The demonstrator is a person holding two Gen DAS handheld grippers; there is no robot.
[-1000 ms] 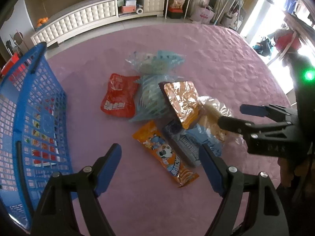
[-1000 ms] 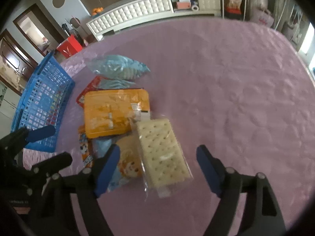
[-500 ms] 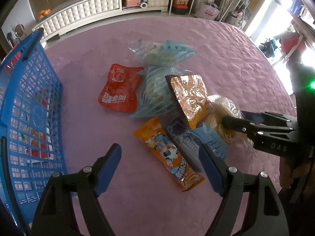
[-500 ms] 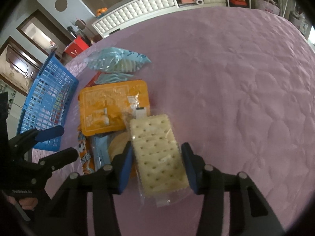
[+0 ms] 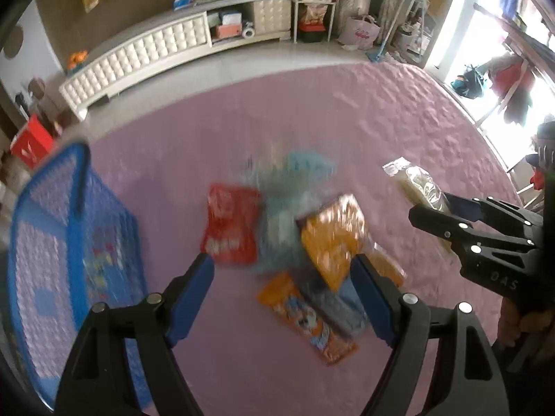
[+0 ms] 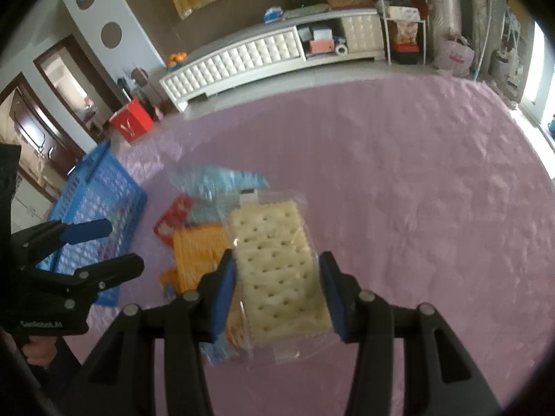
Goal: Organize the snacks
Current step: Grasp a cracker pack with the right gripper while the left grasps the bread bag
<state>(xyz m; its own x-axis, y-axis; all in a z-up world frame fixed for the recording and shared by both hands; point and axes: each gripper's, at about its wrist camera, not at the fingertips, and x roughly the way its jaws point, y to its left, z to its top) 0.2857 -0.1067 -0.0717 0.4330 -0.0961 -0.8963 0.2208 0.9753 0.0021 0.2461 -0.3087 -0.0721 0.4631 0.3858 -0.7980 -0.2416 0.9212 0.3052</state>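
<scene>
We see wide bare pink quilted cloth (image 6: 433,190) to the right of the snack pile and in front of it, nothing on it out to its far edge where the floor begins. On the left the blue basket (image 6: 100,204) sits w/ its near wall close to the pile; a red packet (image 5: 230,225) lies just beside it, w/ a gap of cloth between. Basket contents are blurred in the left wrist view, so we can't tell what's inside beyond some coloured shapes.

Our right gripper (image 6: 277,294) is clamped on the cracker pack (image 6: 281,263), blue pads pressing both long sides, pack lifted clear of the cloth and above the pile. Our left gripper (image 5: 284,294) has jaws apart, nothing between them, hanging over the pile: orange foil packet (image 5: 333,239), pale blue bags (image 5: 288,215), long orange cartoon packet (image 5: 305,319). Pile is motion-blurred.
</scene>
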